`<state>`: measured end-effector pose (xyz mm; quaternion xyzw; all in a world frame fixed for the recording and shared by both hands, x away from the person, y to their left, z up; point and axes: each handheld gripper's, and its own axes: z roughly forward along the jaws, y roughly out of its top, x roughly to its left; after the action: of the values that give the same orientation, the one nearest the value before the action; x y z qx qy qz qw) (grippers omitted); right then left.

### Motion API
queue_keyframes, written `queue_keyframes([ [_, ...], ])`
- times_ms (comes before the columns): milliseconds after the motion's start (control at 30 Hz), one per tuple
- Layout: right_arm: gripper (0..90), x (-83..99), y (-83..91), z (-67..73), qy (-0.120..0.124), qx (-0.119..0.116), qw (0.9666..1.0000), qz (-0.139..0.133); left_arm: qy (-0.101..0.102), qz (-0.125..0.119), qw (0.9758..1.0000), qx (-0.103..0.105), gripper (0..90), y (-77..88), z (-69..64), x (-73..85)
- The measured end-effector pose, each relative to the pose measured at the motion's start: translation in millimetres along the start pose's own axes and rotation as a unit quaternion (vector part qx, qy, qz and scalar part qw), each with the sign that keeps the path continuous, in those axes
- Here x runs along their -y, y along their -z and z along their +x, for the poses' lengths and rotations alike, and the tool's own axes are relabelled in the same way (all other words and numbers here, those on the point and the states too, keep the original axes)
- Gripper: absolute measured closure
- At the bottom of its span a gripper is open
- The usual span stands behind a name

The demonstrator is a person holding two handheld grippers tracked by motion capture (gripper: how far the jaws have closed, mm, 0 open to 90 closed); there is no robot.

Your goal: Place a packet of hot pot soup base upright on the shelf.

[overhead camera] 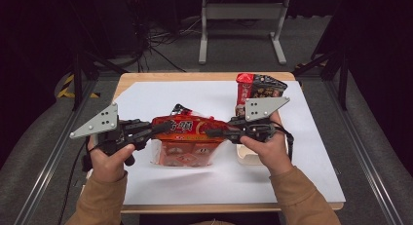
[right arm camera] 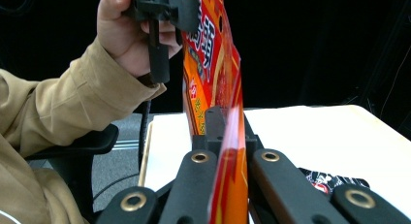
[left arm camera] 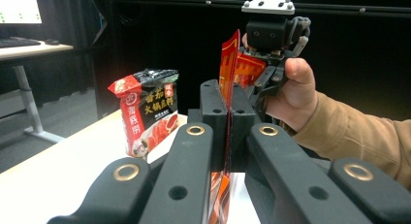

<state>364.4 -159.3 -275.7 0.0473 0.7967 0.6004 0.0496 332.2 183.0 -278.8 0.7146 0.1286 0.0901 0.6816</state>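
While both grippers' fingers clamp its ends, the red packet (overhead camera: 187, 130) hangs sealed — contents hidden.

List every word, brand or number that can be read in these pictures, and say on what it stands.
"番茄火锅底料": on the upright dark sauce packet, white characters on its front.
Large white characters on the red-orange packet held by the left gripper and right gripper: too blurred to read.
Small print on both packets: too small.
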Motion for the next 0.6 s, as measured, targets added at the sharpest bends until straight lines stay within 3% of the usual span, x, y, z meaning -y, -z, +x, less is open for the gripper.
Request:
queue_keyframes([
  [167, 89.9, -3.9, 2.0, 1.4, -0.004, 0.005, 1.0, -0.003, -0.007, -0.002, 1.0, -0.006, 88.1, -0.2, -0.3, -0.1],
  [300, 90.0, -8.4, 5.0, 1.8, -0.006, 0.009, 0.9999, -0.004, -0.005, -0.004, 0.9999, -0.015, 82.0, -2.8, -0.3, 0.9],
  [500, 90.0, -16.6, 12.0, 2.3, -0.009, 0.023, 0.9997, 0.002, -0.001, 0.008, 0.9995, -0.032, 65.7, -4.5, 3.3, 3.7],
  [600, 90.0, -20.9, 16.5, 2.1, -0.013, 0.032, 0.9994, 0.007, 0.007, 0.023, 0.9991, -0.035, 51.0, -5.7, 7.1, 6.3],
])
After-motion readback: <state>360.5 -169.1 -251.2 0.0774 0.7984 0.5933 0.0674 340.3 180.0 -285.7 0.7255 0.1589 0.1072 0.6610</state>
